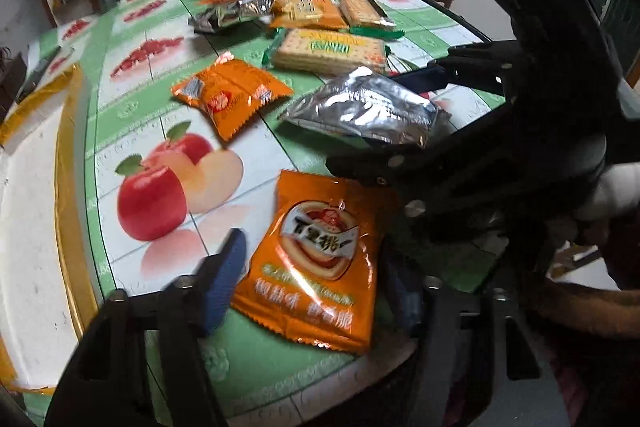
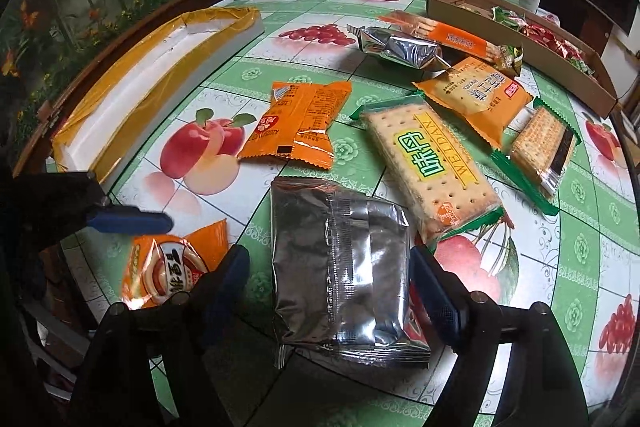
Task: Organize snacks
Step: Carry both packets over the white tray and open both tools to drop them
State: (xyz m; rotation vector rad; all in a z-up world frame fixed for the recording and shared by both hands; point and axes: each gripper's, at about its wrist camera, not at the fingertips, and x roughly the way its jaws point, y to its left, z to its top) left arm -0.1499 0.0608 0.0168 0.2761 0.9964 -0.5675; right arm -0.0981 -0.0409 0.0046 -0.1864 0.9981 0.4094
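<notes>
My left gripper (image 1: 316,279) is open, its blue fingers on either side of an orange snack packet (image 1: 316,263) lying at the table's near edge; the packet also shows in the right wrist view (image 2: 168,267). My right gripper (image 2: 332,267) is open around a silver foil packet (image 2: 340,267), which also shows in the left wrist view (image 1: 368,107) between the right gripper's fingers (image 1: 420,75). Neither packet looks lifted. Another orange packet (image 2: 296,123) and a green cracker pack (image 2: 428,163) lie further in.
A white foam tray with yellow tape (image 2: 152,83) lies at the table's left edge. A cardboard box (image 2: 520,39) holding small wrapped candies stands at the back right. More cracker packs (image 2: 476,95) and a second silver packet (image 2: 400,47) lie mid-table. Chairs stand behind.
</notes>
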